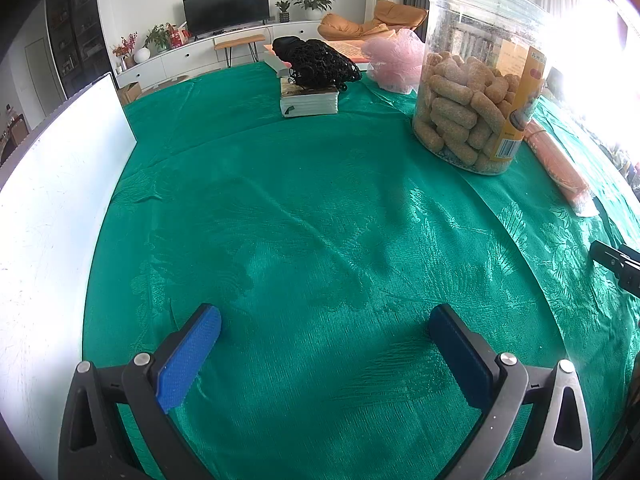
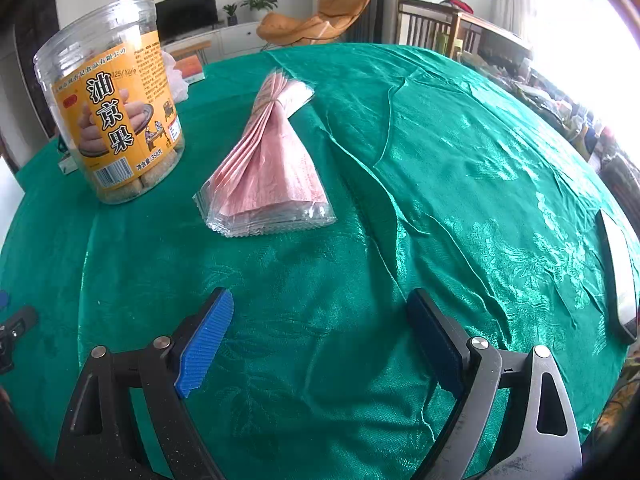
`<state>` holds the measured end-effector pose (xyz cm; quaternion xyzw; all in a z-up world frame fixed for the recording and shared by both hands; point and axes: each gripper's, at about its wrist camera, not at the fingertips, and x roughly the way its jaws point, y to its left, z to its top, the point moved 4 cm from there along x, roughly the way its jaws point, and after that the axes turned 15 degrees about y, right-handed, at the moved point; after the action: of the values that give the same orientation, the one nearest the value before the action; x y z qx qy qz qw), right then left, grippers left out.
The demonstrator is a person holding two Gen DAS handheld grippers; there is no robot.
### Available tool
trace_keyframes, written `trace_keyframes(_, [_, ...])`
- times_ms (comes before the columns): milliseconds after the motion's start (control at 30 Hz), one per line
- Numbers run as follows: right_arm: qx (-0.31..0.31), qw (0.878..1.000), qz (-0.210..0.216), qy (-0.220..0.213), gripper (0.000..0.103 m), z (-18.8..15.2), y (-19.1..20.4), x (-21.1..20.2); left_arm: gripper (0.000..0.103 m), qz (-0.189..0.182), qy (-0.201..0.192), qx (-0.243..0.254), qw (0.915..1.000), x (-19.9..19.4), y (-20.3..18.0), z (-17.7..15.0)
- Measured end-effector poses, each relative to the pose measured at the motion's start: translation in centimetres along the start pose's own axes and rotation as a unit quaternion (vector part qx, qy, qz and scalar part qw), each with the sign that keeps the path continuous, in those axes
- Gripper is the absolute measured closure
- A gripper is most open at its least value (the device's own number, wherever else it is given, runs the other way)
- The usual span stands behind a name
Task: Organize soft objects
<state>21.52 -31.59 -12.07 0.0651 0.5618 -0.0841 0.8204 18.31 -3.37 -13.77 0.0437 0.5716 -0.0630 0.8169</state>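
Note:
A black mesh bundle [image 1: 318,64] lies on a stack of books [image 1: 310,100] at the far side of the green-clothed table. A pink mesh puff [image 1: 394,60] sits to its right, behind the jar. A bundle of pink packets in clear wrap [image 2: 268,160] lies flat ahead of my right gripper; it also shows at the right in the left wrist view [image 1: 558,164]. My left gripper [image 1: 324,320] is open and empty over bare cloth. My right gripper [image 2: 320,304] is open and empty, short of the packets.
A clear jar of snacks with an orange label [image 2: 116,108] stands left of the packets and shows in the left wrist view [image 1: 476,80]. A white board [image 1: 52,208] stands at the left. A phone-like slab [image 2: 618,276] lies at the right edge. The cloth [image 2: 440,160] is wrinkled.

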Motion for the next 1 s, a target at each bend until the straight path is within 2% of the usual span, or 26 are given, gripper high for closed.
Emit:
trace_keyframes(200, [0.0, 1.0, 0.0, 0.0, 0.012, 0.0, 0.1, 0.0, 0.0, -0.002, 0.007, 0.004, 1.0, 0.1, 0.0, 0.2])
trace_keyframes(300, [0.0, 1.0, 0.0, 0.0, 0.012, 0.0, 0.1, 0.0, 0.0, -0.019, 0.052, 0.004, 0.9984, 0.3, 0.2, 2.0])
trace_keyframes(367, [0.0, 1.0, 0.0, 0.0, 0.012, 0.0, 0.1, 0.0, 0.0, -0.069, 0.048, -0.012, 0.9964, -0.9, 0.6, 4.8])
trace_keyframes(467, [0.0, 1.0, 0.0, 0.0, 0.012, 0.0, 0.0, 0.0, 0.0, -0.078, 0.008, -0.036, 0.9962, -3.3, 1.7, 11.0])
trace_keyframes(533, [0.001, 1.0, 0.0, 0.0, 0.012, 0.0, 0.0, 0.0, 0.0, -0.076, -0.003, -0.054, 0.9957, -3.7, 2.7, 15.7])
trace_keyframes(633, [0.001, 1.0, 0.0, 0.0, 0.012, 0.0, -0.1, 0.0, 0.004, -0.078, 0.009, -0.088, 0.993, -2.3, 4.2, 21.3])
trace_keyframes(700, [0.001, 1.0, 0.0, 0.0, 0.012, 0.0, 0.0, 0.0, 0.012, -0.076, 0.024, -0.104, 0.9913, -0.8, 4.8, 23.7])
trace_keyframes(800, [0.0, 1.0, 0.0, 0.001, 0.011, 0.1, 0.1, 0.1, 0.013, -0.062, 0.047, -0.111, 0.9908, 1.9, 4.7, 25.7])
trace_keyframes(867, [-0.001, 1.0, 0.001, 0.002, 0.01, 0.2, 0.1, 0.2, 0.021, -0.05, 0.055, -0.097, 0.9925, 3.5, 4.0, 26.2])
trace_keyframes(900, [-0.001, 1.0, 0.001, 0.002, 0.01, 0.2, 0.1, 0.3, 0.046, -0.046, 0.056, -0.088, 0.9935, 3.9, 3.8, 26.2])
trace_keyframes(933, [-0.001, 1.0, 0.002, 0.002, 0.01, 0.2, 0.1, 0.3, 0.061, -0.054, 0.06, -0.077, 0.9937, 4.3, 3.4, 26.3])
trace_keyframes(967, [-0.001, 1.0, 0.002, 0.002, 0.01, 0.2, 0.1, 0.3, 0.07, -0.062, 0.058, -0.076, 0.9935, 4.3, 3.3, 26.4])
trace_keyframes(1000, [-0.001, 1.0, 0.002, 0.002, 0.01, 0.2, 0.1, 0.3, 0.071, -0.062, 0.053, -0.075, 0.9938, 4.2, 3.3, 26.5])
